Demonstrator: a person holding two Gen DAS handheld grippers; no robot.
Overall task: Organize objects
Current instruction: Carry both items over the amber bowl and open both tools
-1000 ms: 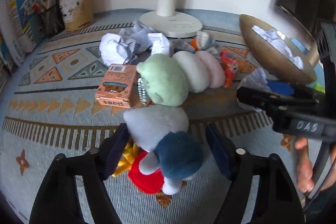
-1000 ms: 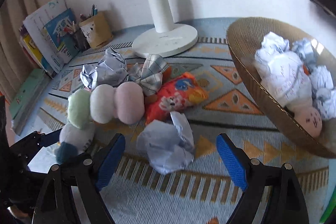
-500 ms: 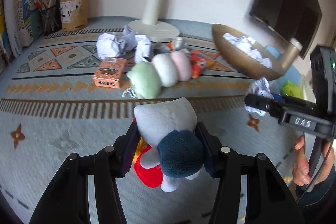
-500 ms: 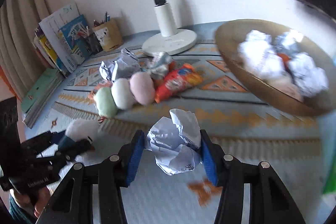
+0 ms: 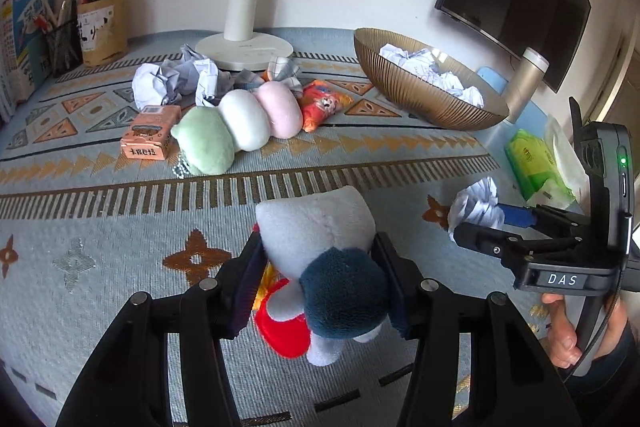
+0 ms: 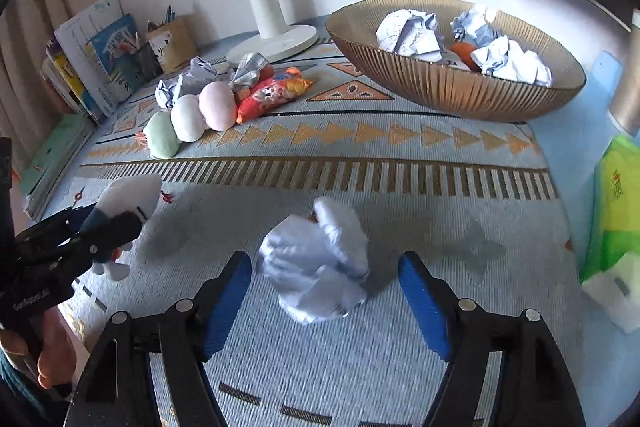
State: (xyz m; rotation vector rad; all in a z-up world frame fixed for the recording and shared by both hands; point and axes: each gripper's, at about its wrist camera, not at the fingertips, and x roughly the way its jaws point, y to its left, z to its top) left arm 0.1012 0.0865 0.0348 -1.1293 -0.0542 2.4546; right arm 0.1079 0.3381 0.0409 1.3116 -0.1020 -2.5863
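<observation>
The left claw point(image 5: 320, 267) is pinching a small grey-and-navy plush toy with a red patch point(image 5: 320, 251), its pads pressed into the toy's sides, held above the pale blue woven cloth with orange triangle bands point(image 5: 100, 267) that covers the table. The right claw point(image 6: 324, 291) is spreading; its blue pads point(image 6: 420, 301) stand clear on either side of a crumpled ball of white paper point(image 6: 316, 259), which lies loose between them on the cloth.

Around both claws the near part of the cloth is bare. Farther back lie a three-lobed plush in green, white and pink point(image 5: 240, 123), a small orange carton point(image 5: 150, 133) just beside its green end, an orange snack packet point(image 5: 322, 103) touching its pink end, and more crumpled paper point(image 5: 176, 81) by the round white base of a lamp point(image 5: 244, 47).

To the right a ribbed golden bowl point(image 6: 460, 87) holds several paper balls, its rim near the cloth's right edge. Beyond that edge sits a green tissue pack point(image 5: 536, 163).
</observation>
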